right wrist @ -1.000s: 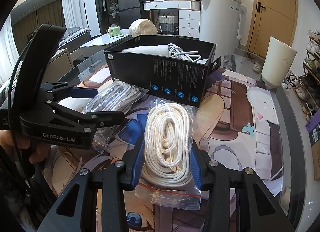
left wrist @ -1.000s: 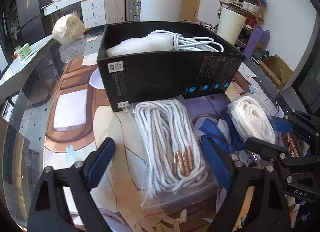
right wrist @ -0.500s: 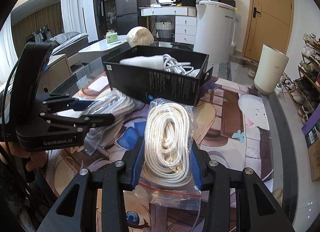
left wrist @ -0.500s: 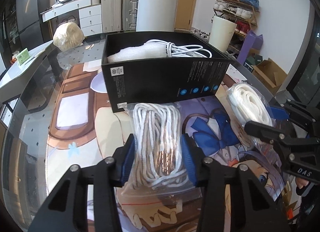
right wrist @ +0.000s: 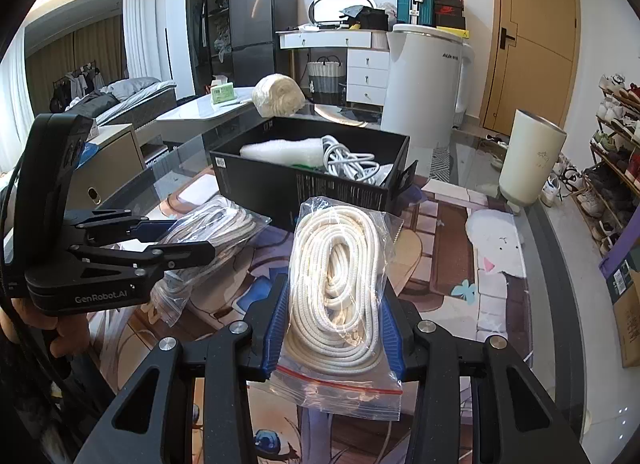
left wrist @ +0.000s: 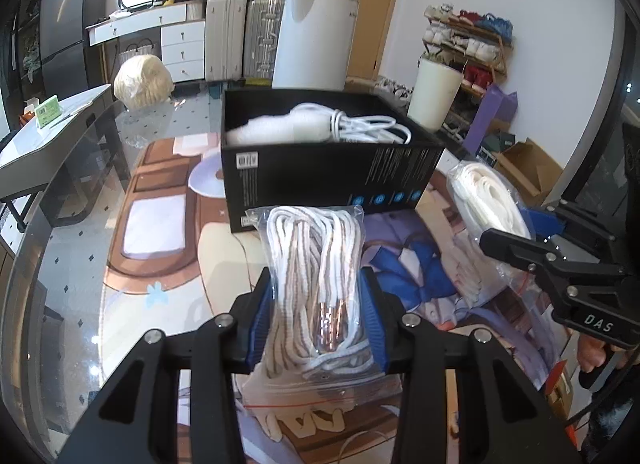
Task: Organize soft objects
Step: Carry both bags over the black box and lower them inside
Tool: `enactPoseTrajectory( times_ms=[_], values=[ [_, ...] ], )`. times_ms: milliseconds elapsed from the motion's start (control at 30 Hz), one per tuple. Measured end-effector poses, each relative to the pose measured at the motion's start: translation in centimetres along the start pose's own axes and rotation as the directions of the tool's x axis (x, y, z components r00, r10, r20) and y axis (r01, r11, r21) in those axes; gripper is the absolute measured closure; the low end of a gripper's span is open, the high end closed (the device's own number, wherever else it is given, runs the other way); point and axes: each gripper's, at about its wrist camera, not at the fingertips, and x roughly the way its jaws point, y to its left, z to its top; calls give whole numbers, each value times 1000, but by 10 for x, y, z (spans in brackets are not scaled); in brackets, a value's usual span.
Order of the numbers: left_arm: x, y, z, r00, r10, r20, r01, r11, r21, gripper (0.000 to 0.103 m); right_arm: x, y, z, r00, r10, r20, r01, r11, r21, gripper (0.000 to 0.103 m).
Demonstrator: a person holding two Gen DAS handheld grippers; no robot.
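My left gripper point(left wrist: 316, 320) is shut on a clear bag of white-and-brown cord point(left wrist: 314, 264) and holds it above the table. It also shows in the right wrist view point(right wrist: 208, 232). My right gripper point(right wrist: 336, 324) is shut on a clear bag of cream rope point(right wrist: 340, 284), lifted too; it shows in the left wrist view point(left wrist: 488, 200). An open black box point(left wrist: 332, 168) stands just beyond both bags, holding a white foam wrap point(left wrist: 272, 132) and a white cable point(left wrist: 372, 128). The box also shows in the right wrist view point(right wrist: 308, 184).
The glass table carries a cartoon-print mat point(left wrist: 160, 224). A wrapped cream ball of yarn point(left wrist: 142, 80) lies at the far left edge. A cream bin point(right wrist: 532, 164) stands beside the table at right. Drawers, suitcases and a shoe rack stand behind.
My left gripper closed on the cord bag and lifted it. My right gripper kept its hold on the rope bag and rose with it; the box now looks farther below.
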Motion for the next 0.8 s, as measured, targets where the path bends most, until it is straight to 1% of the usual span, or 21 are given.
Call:
enactPoseTrajectory(
  times_ms=[233, 333, 567, 800],
  values=[
    [-23, 2, 10, 996, -19, 82, 21, 1000, -21, 63, -11, 2, 8, 999, 0, 41, 0, 1000, -8, 61],
    [-31, 5, 16, 993, -12, 115, 15, 999, -32, 63, -15, 3, 13, 998, 1, 60, 0, 1000, -9, 61],
    [-44, 11, 33, 985, 3, 171, 4, 999, -37, 63, -21, 3, 30, 994, 4, 110, -3, 1000, -9, 61],
    [-42, 21, 47, 980, 2, 201, 7, 999, -44, 63, -12, -2, 46, 991, 7, 133, -6, 1000, -10, 61]
  ],
)
